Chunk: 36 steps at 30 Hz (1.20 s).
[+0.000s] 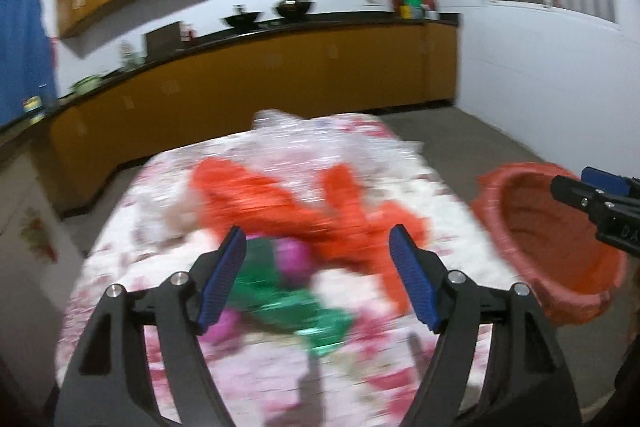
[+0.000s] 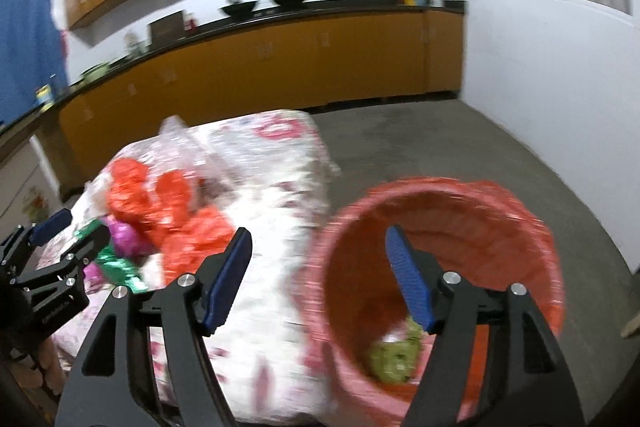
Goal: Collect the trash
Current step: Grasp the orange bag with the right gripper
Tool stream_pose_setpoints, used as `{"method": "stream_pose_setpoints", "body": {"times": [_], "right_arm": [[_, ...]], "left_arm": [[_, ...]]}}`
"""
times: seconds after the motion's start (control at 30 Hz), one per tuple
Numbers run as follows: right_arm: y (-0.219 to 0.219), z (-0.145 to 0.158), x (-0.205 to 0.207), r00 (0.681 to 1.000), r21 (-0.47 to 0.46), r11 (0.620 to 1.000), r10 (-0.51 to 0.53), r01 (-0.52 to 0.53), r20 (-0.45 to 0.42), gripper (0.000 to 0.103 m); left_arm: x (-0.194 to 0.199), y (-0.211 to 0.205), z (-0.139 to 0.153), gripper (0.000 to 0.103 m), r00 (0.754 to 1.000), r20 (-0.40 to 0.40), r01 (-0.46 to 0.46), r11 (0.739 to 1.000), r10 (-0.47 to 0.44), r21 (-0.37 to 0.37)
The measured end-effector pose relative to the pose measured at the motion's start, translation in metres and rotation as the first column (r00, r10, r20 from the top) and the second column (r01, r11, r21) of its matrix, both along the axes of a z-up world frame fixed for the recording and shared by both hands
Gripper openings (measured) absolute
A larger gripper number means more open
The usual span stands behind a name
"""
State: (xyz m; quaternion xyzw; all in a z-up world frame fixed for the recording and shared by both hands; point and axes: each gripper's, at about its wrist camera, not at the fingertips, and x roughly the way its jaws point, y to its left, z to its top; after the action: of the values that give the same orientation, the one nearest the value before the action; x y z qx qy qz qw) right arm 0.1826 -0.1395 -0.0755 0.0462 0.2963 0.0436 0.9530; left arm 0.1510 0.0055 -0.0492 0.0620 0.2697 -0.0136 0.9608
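The left gripper [image 1: 318, 279], open and empty, stood nearer the green wrapper [image 1: 288, 303], apparently just below its tips; the right gripper [image 2: 318, 279], likewise empty, hung over the bin [image 2: 500, 227].

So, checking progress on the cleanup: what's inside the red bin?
The red bin holds a crumpled yellow-green wad at the bottom; the right tool hides part of it.
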Motion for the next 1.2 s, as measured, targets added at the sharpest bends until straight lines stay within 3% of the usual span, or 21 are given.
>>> {"method": "stream_pose_setpoints", "body": {"times": [0.13,0.3,0.57,0.73,0.9,1.1,1.2], "right_arm": [[0.044,-0.011,0.023,0.995,-0.001,0.996,0.09,-0.09,-0.035,0.069],[0.088,-0.029,0.046,0.984,0.023,0.988,0.152,-0.15,-0.098,0.062],[0.131,-0.048,0.071,0.972,-0.037,0.982,0.176,-0.183,-0.154,0.062],[0.136,-0.069,0.083,0.964,-0.08,0.983,0.147,-0.168,-0.22,0.062],[0.128,-0.078,0.085,0.96,-0.057,0.986,0.139,-0.158,-0.242,0.03],[0.11,-0.068,0.072,0.967,-0.027,0.989,0.138,-0.147,-0.216,0.017],[0.1,-0.061,0.059,0.973,-0.017,0.99,0.133,-0.139,-0.19,0.016]], "left_arm": [[-0.004,0.052,-0.005,0.073,0.992,-0.011,-0.122,0.992,0.122,-0.028],[-0.005,0.095,-0.01,0.073,0.977,-0.034,-0.214,0.973,0.212,-0.086],[-0.015,0.122,-0.023,0.073,0.968,-0.056,-0.248,0.962,0.243,-0.114],[-0.017,0.129,-0.027,0.073,0.967,-0.073,-0.251,0.959,0.244,-0.134],[-0.015,0.125,-0.033,0.073,0.972,-0.091,-0.227,0.962,0.215,-0.152],[-0.013,0.096,-0.039,0.069,0.984,-0.118,-0.155,0.972,0.136,-0.176],[-0.009,0.074,-0.042,0.067,0.987,-0.132,-0.111,0.976,0.087,-0.187]]}}
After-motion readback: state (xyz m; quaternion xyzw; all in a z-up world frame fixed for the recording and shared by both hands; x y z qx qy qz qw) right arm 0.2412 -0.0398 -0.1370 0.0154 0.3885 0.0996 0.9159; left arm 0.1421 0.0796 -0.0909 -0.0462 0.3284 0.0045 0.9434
